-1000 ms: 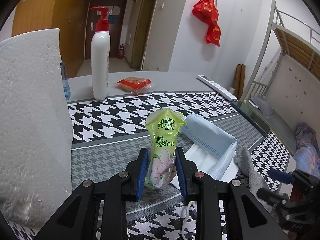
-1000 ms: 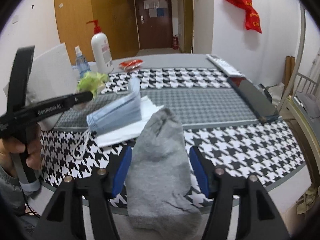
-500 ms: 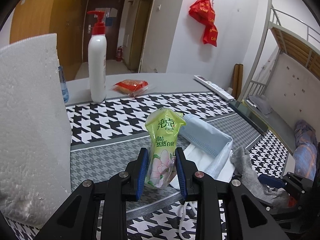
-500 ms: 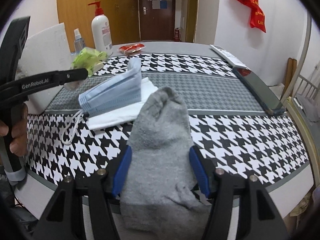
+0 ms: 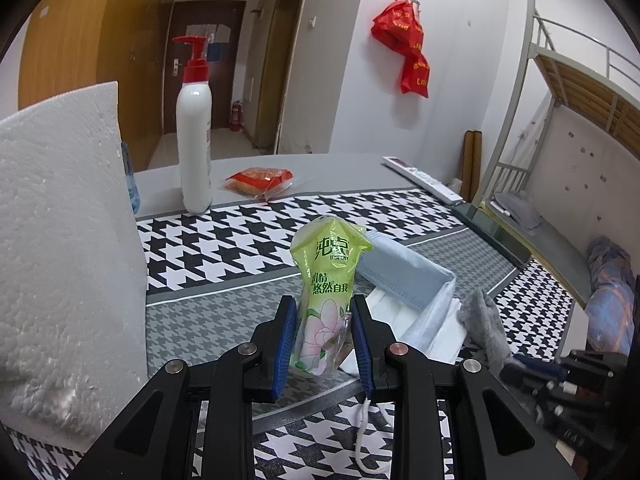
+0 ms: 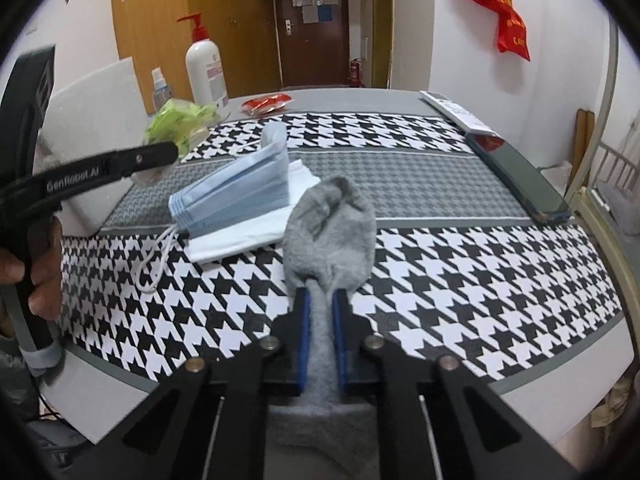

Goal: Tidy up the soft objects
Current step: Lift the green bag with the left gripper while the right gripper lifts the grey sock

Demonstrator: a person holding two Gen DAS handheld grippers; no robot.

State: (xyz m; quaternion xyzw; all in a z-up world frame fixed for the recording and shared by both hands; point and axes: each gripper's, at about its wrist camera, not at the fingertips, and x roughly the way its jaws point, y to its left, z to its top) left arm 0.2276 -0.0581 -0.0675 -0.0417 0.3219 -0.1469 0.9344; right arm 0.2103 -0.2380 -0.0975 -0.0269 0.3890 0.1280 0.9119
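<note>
From the left wrist camera, the left gripper (image 5: 324, 340) has its blue pads pressed on both sides of a green tissue pack (image 5: 326, 280), which stands upright between them above the patterned tablecloth (image 5: 224, 240). Just behind and to the right of the pack lies a blue face mask (image 5: 404, 276) on a white folded cloth (image 5: 424, 336), and further right the grey sock (image 5: 484, 328) shows partly, with the other tool beside it near the table edge. A tall white foam block (image 5: 68, 240) fills the left side. From the right wrist camera, the right gripper (image 6: 320, 320) is closed tight on the grey sock (image 6: 332, 232): the fabric is squeezed into a narrow band between the pads. The long axis of the sock runs straight away from this gripper, the toe end lying on the cloth and touching the white folded cloth (image 6: 240, 236), the other end hanging toward the camera over the table edge. The mask pile is ahead and to the left of the sock, so I judge the right hand is the nearer one to bring the sock there, while the left hand (image 6: 36, 264), seen at the left border, is busy with the pack.
</note>
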